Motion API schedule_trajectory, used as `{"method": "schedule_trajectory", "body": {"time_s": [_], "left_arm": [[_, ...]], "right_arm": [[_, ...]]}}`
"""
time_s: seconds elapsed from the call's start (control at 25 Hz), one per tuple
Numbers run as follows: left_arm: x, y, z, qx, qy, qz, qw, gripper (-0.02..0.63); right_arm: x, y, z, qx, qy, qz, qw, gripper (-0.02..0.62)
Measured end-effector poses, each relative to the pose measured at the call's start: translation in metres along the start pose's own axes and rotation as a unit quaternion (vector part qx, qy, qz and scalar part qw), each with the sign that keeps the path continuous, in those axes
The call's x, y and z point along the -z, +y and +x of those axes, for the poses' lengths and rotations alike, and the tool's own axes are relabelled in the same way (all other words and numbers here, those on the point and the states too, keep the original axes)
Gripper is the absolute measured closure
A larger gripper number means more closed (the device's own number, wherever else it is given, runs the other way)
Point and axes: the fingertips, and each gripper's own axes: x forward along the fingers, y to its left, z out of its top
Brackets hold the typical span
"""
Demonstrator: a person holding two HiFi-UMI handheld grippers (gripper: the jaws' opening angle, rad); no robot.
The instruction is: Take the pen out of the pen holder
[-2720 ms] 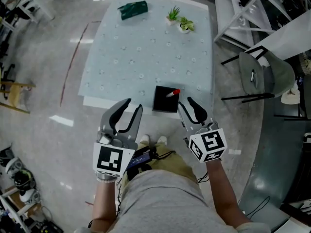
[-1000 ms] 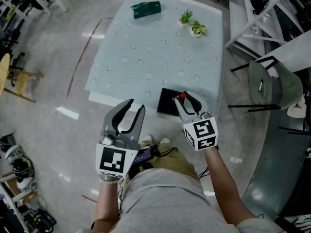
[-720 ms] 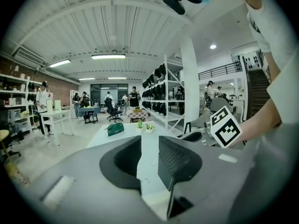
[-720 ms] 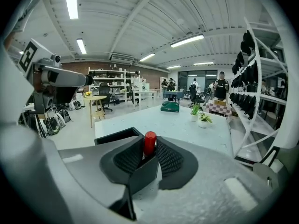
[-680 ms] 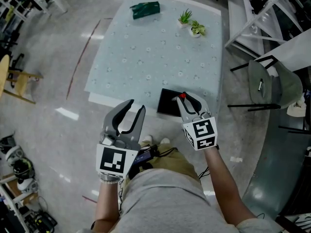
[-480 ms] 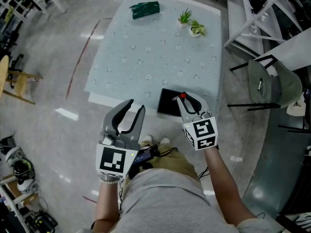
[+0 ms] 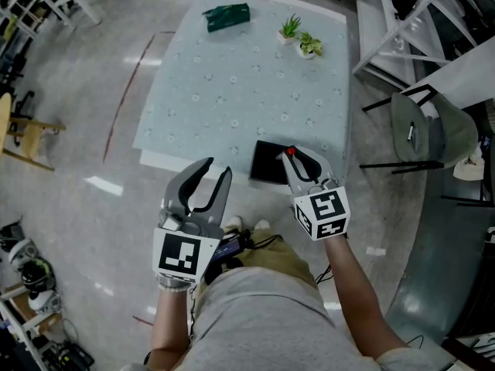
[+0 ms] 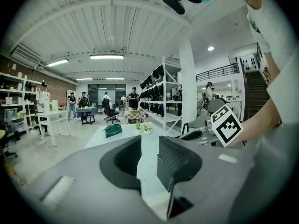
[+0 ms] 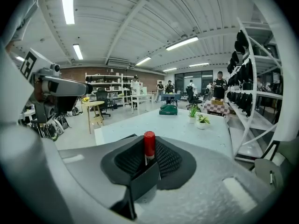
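Only the pen's red cap (image 9: 149,145) shows inside the just-closing right gripper (image 9: 149,158)

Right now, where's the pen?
Head view, right of centre: the pen stands in the pen holder at the table's near edge, the right claw just closing on it.

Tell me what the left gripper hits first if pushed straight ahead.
Probably the table top: the open left gripper aims slightly down toward its near edge, with nothing between. Depth is unclear.

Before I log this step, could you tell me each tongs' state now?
Left tongs: open, empty.
Right tongs: just closed further, gripping the pen.
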Motion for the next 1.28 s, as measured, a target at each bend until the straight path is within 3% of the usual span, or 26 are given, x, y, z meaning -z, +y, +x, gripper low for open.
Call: {"method": "schedule_trajectory", "body": {"time_s": [0.84, 1.28], "left_arm": [[-0.025, -0.017, 0.01, 0.05, -0.034, 0.021, 0.998, 0.491], [-0.035, -0.034, 0.022, 0.09, -0.047, 0.04, 0.994, 0.523]], "right_arm": [[-0.069, -0.004, -0.057, 0.04, -0.106, 0.036, 0.993, 0.529], [-0.076, -0.021, -0.097, 0.102, -0.126, 0.031, 0.986, 0.529]]}}
